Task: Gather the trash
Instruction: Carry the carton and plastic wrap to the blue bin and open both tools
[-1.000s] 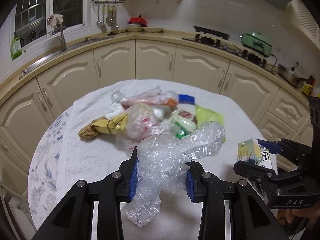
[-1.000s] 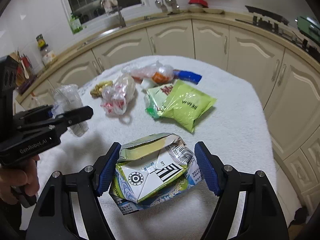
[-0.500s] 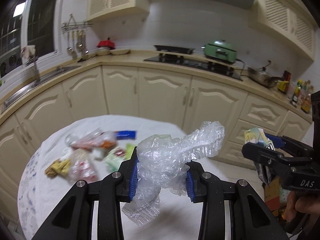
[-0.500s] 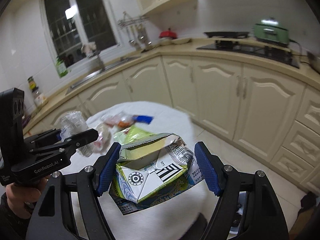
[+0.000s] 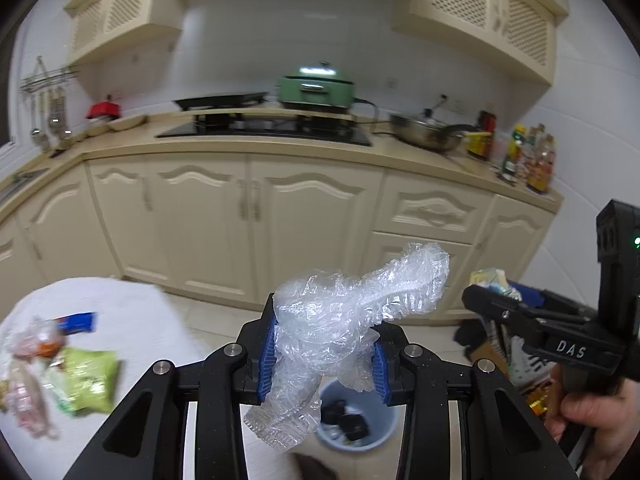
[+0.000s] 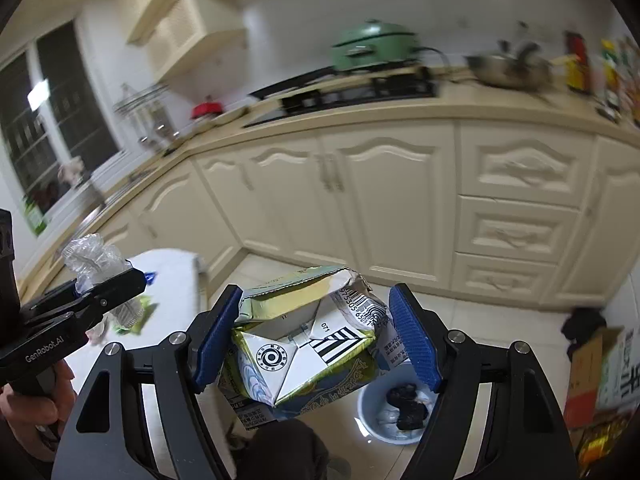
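My left gripper [image 5: 323, 354] is shut on a crumpled clear plastic wrap [image 5: 344, 320] that bulges above and hangs below its blue pads. My right gripper [image 6: 316, 344] is shut on a flattened drink carton [image 6: 304, 344], white and green with a barcode. A pale blue trash bin [image 5: 356, 420] stands on the tiled floor below both grippers, with dark rubbish inside; in the right wrist view the bin [image 6: 394, 412] shows under the carton. In the left wrist view the right gripper [image 5: 516, 312] appears at the right, held by a hand. The left gripper [image 6: 92, 284] shows at the left of the right wrist view.
A white-clothed table [image 5: 120, 312] at the left carries leftover trash: a green packet [image 5: 88, 376], a blue wrapper [image 5: 76, 322] and pinkish bags [image 5: 28, 396]. Cream cabinets [image 5: 280, 220] line the far side. A cardboard box [image 6: 596, 364] stands on the floor at right.
Both grippers have swung right, away from the table and out over the floor, each carrying its load. The blue bin has come into view beneath them.
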A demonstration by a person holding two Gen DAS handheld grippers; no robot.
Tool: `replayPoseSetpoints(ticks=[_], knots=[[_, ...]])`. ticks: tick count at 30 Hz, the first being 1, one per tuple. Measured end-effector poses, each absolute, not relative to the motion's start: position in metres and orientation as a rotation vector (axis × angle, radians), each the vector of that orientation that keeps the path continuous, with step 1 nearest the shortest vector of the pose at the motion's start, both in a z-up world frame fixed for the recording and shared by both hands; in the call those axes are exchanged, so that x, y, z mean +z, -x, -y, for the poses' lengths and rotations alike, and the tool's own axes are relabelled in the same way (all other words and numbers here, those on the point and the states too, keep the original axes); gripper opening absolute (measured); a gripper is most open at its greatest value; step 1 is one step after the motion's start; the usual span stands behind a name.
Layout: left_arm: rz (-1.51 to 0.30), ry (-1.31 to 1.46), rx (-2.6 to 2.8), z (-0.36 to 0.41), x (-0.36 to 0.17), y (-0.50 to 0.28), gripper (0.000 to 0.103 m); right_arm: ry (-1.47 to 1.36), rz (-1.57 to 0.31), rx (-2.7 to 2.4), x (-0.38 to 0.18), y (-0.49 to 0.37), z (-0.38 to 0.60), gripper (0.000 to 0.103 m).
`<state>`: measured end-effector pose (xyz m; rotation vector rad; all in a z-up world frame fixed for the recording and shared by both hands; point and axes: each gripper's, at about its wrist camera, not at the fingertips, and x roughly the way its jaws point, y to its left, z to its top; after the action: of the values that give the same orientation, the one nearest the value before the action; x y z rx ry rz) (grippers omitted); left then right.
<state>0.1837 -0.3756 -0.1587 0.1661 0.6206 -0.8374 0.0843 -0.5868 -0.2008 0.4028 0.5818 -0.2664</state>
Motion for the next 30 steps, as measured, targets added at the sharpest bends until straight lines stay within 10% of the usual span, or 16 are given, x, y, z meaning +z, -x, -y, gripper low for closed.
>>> replayPoseSetpoints(ticks=[16,24,30], knots=[[-0.931,-0.309,-0.931,0.538,-0.261,-0.266,0.038,-0.693,-0.713,-0.348,-0.328,-0.086,0.682,0.077],[-1.014,-0.427,-0.846,0.603,-0.308,-0.305,0.095,-0.883,-0.810,-0.407,-0.405,-0.090,0.715,0.090],[-0.980,-0.425,-0.796,0.604,-0.300,-0.307,0.102,-0.895,-0.819,-0.433,-0.409,-0.080,0.715,0.103]])
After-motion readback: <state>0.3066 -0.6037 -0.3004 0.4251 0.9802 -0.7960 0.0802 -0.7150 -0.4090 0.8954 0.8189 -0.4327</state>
